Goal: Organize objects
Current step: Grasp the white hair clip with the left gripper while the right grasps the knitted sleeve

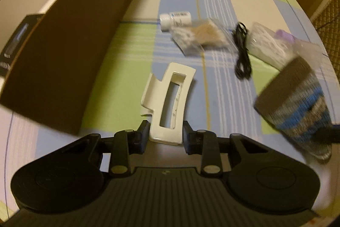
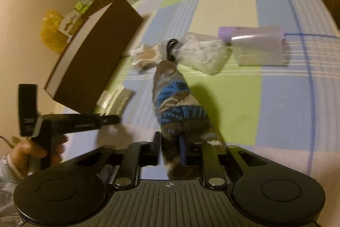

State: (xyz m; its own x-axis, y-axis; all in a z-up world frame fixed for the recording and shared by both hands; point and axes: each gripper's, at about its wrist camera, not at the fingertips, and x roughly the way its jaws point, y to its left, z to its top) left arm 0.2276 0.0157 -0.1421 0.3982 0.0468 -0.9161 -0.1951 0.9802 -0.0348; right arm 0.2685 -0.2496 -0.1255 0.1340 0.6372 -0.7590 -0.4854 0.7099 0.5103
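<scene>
Left gripper (image 1: 165, 135) fingers clasp the white hair claw (image 1: 167, 103); right gripper (image 2: 171, 149) fingers pinch the striped sock (image 2: 176, 107).

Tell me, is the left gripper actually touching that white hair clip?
Cannot tell. In the left wrist view the white hair clip sits between the left gripper fingers, contact unclear.

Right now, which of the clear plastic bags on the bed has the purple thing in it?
The rightmost clear bag, with the purple item at its left end. The middle bag holds white items; the left bag holds tan ones.
</scene>
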